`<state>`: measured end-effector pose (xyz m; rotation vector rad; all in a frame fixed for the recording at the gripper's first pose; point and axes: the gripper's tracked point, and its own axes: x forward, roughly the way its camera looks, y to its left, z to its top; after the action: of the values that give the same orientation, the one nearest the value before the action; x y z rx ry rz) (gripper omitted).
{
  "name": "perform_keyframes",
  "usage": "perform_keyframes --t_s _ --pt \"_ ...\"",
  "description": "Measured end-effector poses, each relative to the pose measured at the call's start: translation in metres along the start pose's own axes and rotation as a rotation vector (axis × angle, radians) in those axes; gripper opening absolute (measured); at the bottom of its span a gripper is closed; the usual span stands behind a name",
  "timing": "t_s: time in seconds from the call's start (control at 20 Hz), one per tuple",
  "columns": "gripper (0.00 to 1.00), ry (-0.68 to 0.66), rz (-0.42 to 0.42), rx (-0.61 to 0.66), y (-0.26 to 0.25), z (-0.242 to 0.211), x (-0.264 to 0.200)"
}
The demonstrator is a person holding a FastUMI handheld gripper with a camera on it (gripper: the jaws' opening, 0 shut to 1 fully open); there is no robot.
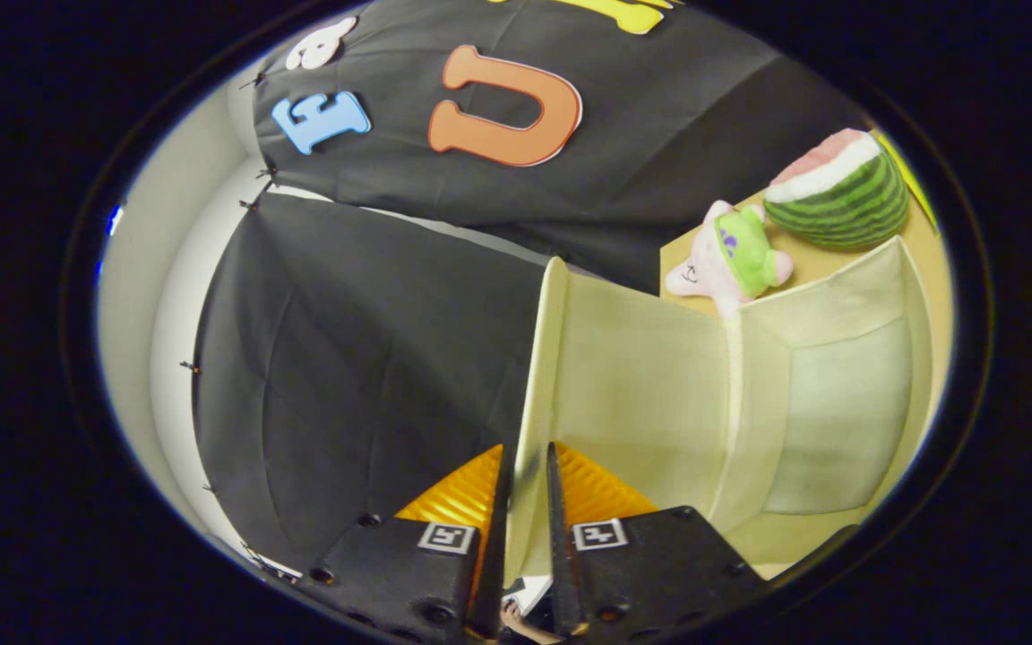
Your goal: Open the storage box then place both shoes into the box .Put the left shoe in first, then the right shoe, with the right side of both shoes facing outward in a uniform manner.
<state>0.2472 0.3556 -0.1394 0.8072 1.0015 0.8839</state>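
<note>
The storage box [829, 403] is pale cream with translucent walls and stands on a yellowish table top [838, 264]. Its front door [641, 394] is swung outward and stands open, edge-on toward the camera. The interior visible past the door is bare: a pale back wall and floor, with nothing resting inside as far as the view reaches.

The gripper [529, 475] is closed on the free edge of that door. Both fingers press against the thin panel, one on each face, with only the panel's thickness between them. The door edge runs from between the fingers straight ahead and upward, and the body of the box lies beyond the fingers and off to their right.

Behind the box, on the table top, a pink plush toy [726, 260] wearing a green cap lies against the box's top corner. A plush watermelon slice [838, 193] sits just beyond it, farther from the fingers. Black cloth [373, 358] hangs as the backdrop to the left.
</note>
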Motion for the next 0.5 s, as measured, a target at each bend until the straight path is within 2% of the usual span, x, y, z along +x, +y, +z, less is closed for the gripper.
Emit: perform_keyframes --t_s 0.05,0.1,0.2,0.35,0.5 --pt "0.45 0.003 -0.074 -0.015 -0.011 -0.006 0.005" --pt "0.64 0.009 -0.115 -0.022 -0.018 -0.008 0.010" --pt "1.00 0.003 -0.135 -0.021 -0.024 -0.011 0.013" --pt "1.00 0.003 -0.166 -0.005 -0.036 -0.009 0.002" --pt "1.00 -0.016 -0.231 -0.029 -0.057 0.000 -0.024"
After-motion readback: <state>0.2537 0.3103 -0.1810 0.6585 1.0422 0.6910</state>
